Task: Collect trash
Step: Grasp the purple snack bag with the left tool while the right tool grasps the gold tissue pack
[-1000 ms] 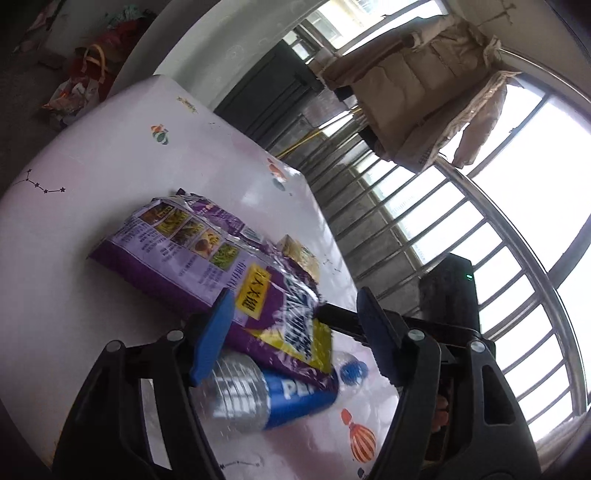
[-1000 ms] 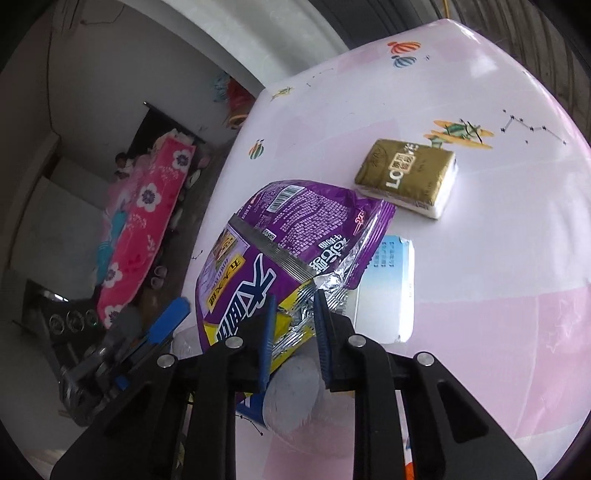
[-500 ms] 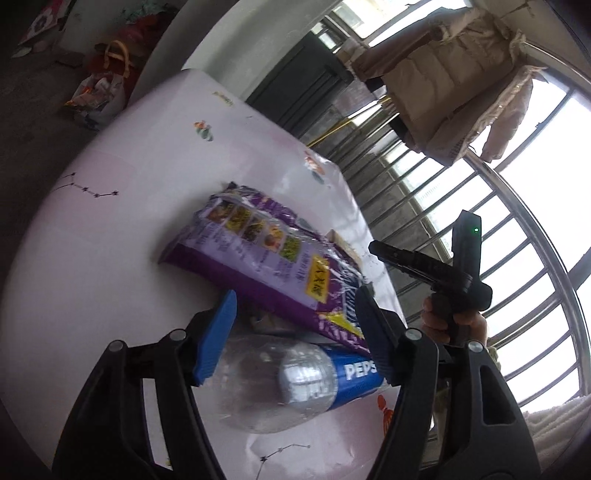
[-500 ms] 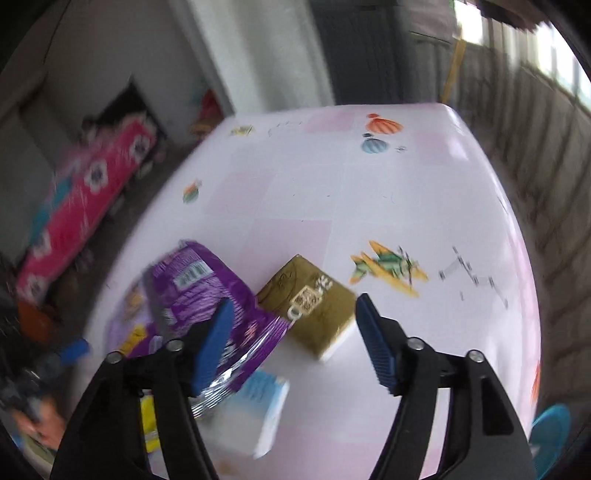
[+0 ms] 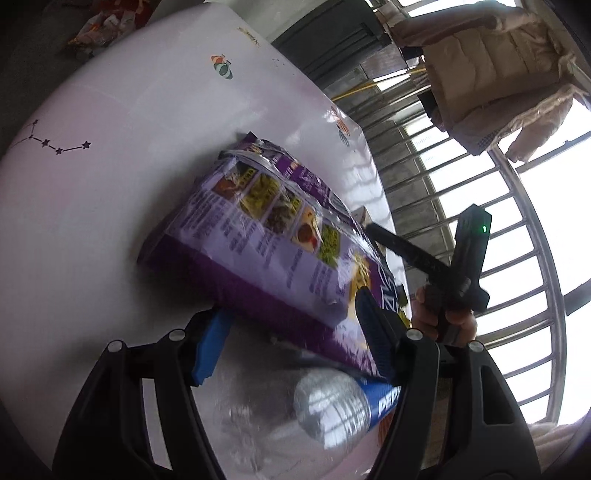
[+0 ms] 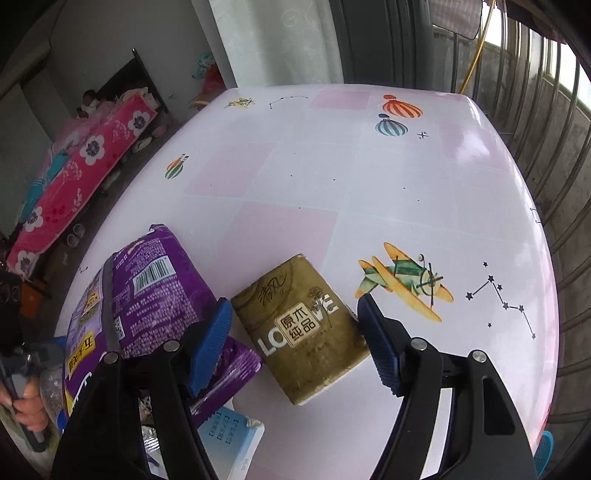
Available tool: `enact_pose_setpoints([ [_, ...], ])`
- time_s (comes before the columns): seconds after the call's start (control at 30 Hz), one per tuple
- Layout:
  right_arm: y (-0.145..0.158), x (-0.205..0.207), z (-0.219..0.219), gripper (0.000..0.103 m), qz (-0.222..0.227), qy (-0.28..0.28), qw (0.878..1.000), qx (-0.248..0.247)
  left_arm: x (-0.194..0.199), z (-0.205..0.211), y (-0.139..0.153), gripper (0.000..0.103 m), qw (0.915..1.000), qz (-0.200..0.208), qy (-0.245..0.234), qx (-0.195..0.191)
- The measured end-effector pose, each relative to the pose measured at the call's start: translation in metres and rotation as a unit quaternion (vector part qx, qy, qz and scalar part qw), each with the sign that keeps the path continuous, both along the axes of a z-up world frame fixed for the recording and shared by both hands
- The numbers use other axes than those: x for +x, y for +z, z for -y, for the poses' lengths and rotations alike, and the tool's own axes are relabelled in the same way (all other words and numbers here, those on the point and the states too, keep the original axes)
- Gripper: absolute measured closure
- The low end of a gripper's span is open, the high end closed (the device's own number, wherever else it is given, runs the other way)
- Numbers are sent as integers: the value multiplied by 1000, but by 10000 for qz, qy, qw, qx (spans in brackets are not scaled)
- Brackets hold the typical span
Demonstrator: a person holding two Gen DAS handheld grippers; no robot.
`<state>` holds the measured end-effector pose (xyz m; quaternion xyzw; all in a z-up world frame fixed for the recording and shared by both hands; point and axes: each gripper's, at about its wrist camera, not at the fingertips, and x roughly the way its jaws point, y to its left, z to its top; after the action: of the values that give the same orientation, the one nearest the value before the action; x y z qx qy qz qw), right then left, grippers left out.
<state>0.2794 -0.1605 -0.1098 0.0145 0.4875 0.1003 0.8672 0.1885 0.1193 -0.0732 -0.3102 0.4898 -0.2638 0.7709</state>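
A purple snack bag [image 5: 266,236] lies on the white-and-pink table [image 5: 92,203], resting on a clear Pepsi bottle [image 5: 332,410]. My left gripper [image 5: 291,332] is open and low over them, with the bag's near edge between its blue fingers [image 5: 212,343]; the pads do not press it. My right gripper [image 6: 293,343] is open, straddling a gold tissue pack [image 6: 299,325] without touching it. In the right wrist view the purple bag [image 6: 147,295] lies just left of the tissue pack, and a white-and-blue packet [image 6: 232,443] lies below it. A hand [image 5: 443,317] holds the right gripper.
Barred windows [image 5: 480,221] and a hanging beige jacket [image 5: 491,66] stand beyond the table's far side. A bed with a pink floral blanket [image 6: 81,162] is off the left edge. Bags lie on the floor [image 5: 99,26]. The table's far half [image 6: 332,166] holds only printed pictures.
My right gripper let go of the purple bag, opened wide and swung over to the gold tissue pack. My left gripper sank and came closer to the bag and bottle.
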Motion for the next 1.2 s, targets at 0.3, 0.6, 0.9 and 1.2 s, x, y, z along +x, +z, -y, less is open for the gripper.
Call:
enact_pose_setpoints([
  [0.3, -3, 13, 1, 34, 274, 88, 9994, -176, 8, -7, -13, 65, 9996, -55, 284, 21],
  [0.6, -15, 4, -24, 34, 173, 624, 9961, -603, 5, -13, -4, 89, 9991, 263, 341, -14],
  [0.9, -9, 1, -6, 43, 147, 295, 9994, -126, -1, -18, 11, 98, 9962, 686, 466, -271],
  [1.2, 27, -22, 3, 44, 688, -29, 9976, 119, -6, -5, 50, 103, 9884, 1348, 398, -572],
])
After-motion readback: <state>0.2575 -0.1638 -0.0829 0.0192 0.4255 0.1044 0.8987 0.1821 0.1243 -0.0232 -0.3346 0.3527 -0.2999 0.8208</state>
